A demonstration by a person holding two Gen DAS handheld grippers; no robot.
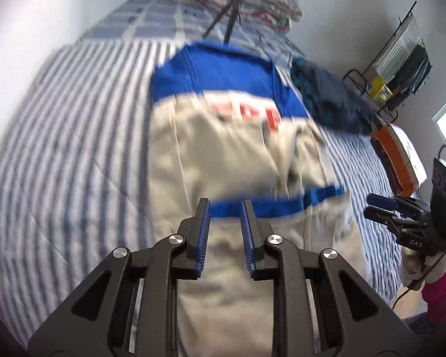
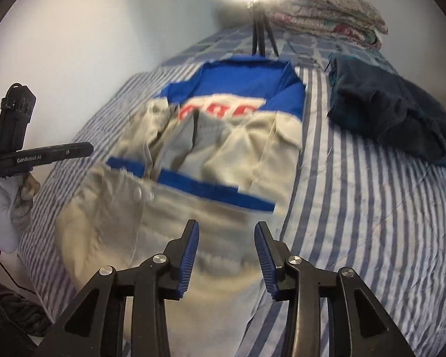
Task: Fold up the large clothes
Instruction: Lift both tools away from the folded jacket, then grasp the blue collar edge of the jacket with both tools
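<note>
Ahead of both grippers, left [image 1: 225, 205] and right [image 2: 226, 227], each apart and empty, the jacket [image 2: 211, 160] lies rumpled; folding now could trap creases.

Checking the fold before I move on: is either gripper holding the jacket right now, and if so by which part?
Neither. The left gripper and right gripper both hang open above the cream and blue jacket, nothing between their pads.

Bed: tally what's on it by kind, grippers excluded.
Cream-and-blue jacket: 1
Dark teal garment: 1
Folded floral quilt: 1
Light tripod: 1
Total: 4, all on the striped bed cover
</note>
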